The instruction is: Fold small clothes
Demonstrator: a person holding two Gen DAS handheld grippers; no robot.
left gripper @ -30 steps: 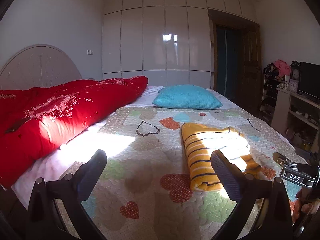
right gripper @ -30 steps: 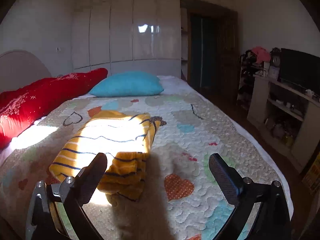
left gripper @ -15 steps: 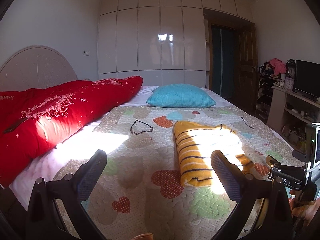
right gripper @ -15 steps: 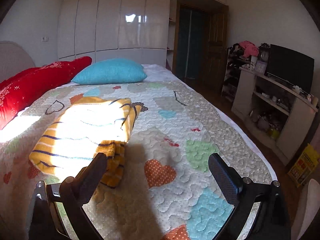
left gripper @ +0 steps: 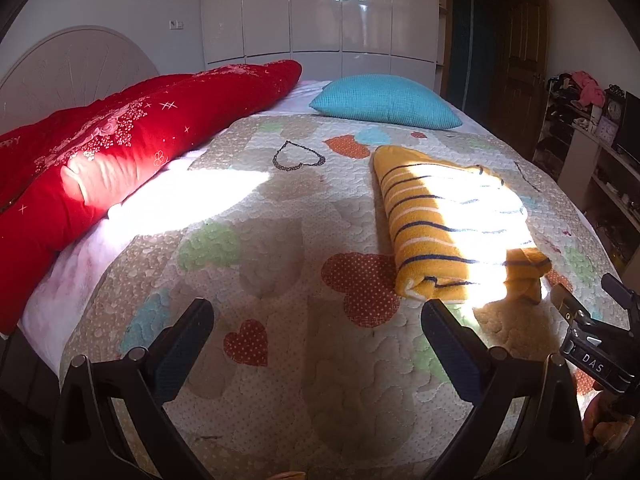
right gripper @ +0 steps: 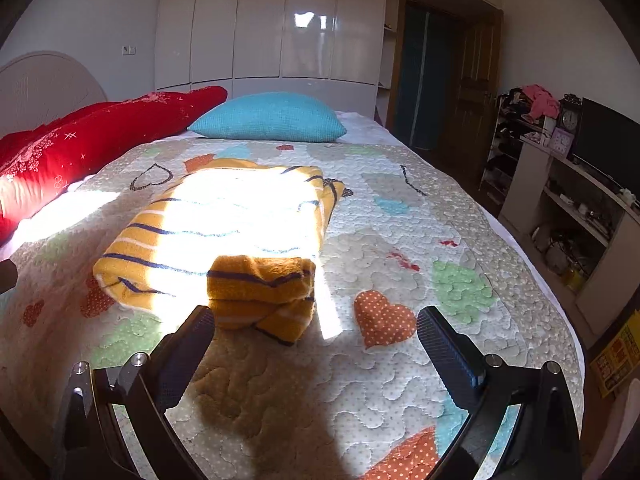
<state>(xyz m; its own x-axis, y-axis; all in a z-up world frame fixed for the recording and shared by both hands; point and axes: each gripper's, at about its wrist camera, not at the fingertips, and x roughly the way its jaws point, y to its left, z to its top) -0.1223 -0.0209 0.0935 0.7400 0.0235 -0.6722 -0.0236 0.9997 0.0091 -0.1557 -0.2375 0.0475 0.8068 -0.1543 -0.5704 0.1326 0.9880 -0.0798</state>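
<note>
A folded yellow garment with dark and white stripes (left gripper: 448,224) lies on the heart-patterned quilt (left gripper: 260,240), partly in bright sunlight. In the right wrist view the garment (right gripper: 224,236) lies just beyond my fingers, with a folded end nearest. My left gripper (left gripper: 316,344) is open and empty, above the quilt to the left of and nearer than the garment. My right gripper (right gripper: 316,344) is open and empty, just short of the garment's near end. The right gripper's body (left gripper: 592,344) shows at the right edge of the left wrist view.
A red duvet (left gripper: 120,152) lies along the left side of the bed. A blue pillow (left gripper: 384,100) sits at the far end. White wardrobes (right gripper: 260,28) stand behind. Shelves with a TV (right gripper: 600,152) line the right wall beyond the bed edge.
Both grippers, open and empty throughout, drew back and then tilted down towards the quilt; the garment sits lower and larger in the right wrist view. The garment has not moved.
</note>
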